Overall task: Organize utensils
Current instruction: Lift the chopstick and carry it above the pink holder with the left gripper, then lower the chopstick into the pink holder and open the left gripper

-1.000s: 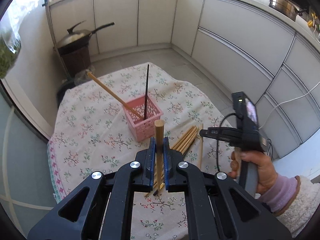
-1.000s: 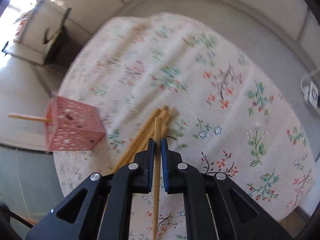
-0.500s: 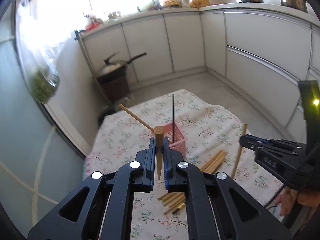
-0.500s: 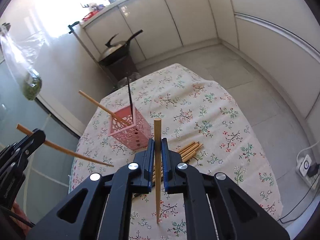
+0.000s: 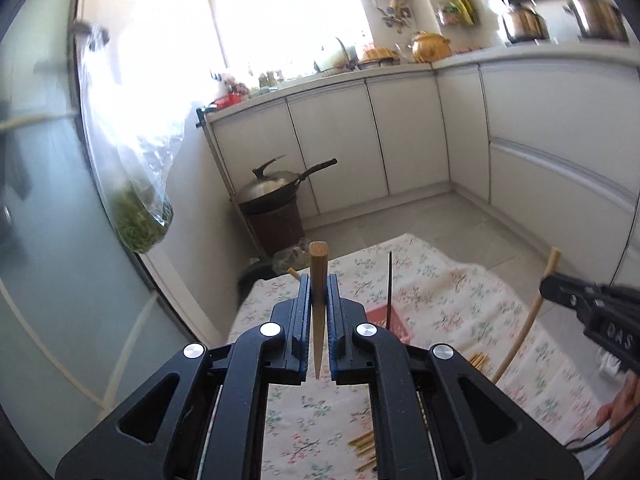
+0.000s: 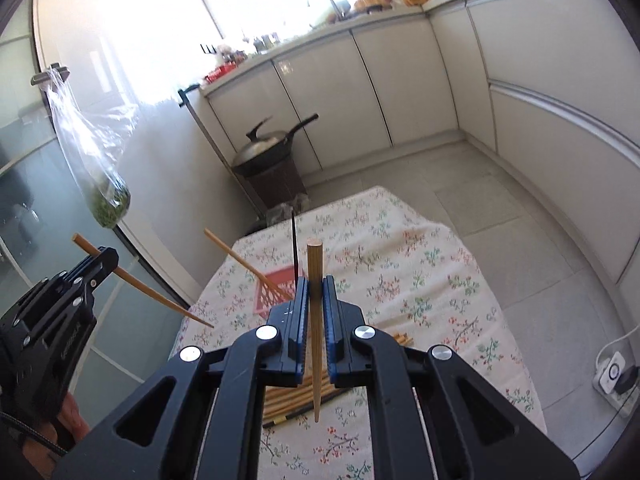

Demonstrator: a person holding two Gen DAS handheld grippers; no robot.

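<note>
The table, covered by a floral tablecloth [image 6: 420, 264], fills the lower middle of both wrist views, and it carries everything the task concerns. Largest on it is the pink perforated basket [image 6: 276, 292], sitting toward the cloth's far left part, at about 11 o'clock from the right gripper's fingertips. Two utensils already stand in it: a wooden chopstick [image 6: 244, 262] leaning out toward 10 o'clock and a thin black chopstick [image 6: 294, 240] standing nearly upright at 12 o'clock, so that much of the sorting looks done. Still left is the loose bundle of wooden chopsticks [image 6: 296, 396] lying flat on the cloth at 6 o'clock from the basket, partly hidden beneath the right gripper's frame; how many lie there cannot be counted. Two more are in the air. The left gripper [image 5: 319, 294] is clamped tight on a single wooden chopstick [image 5: 319, 272], blunt end pointing away from the camera, and hangs above the cloth's near left side, short of the basket. The right gripper [image 6: 315, 292] is likewise pinched shut on its own wooden chopstick [image 6: 314, 304], held above the cloth on the near side of the basket. By my reading the task is in its middle: both held sticks need dropping into the basket, then the bundle.
</note>
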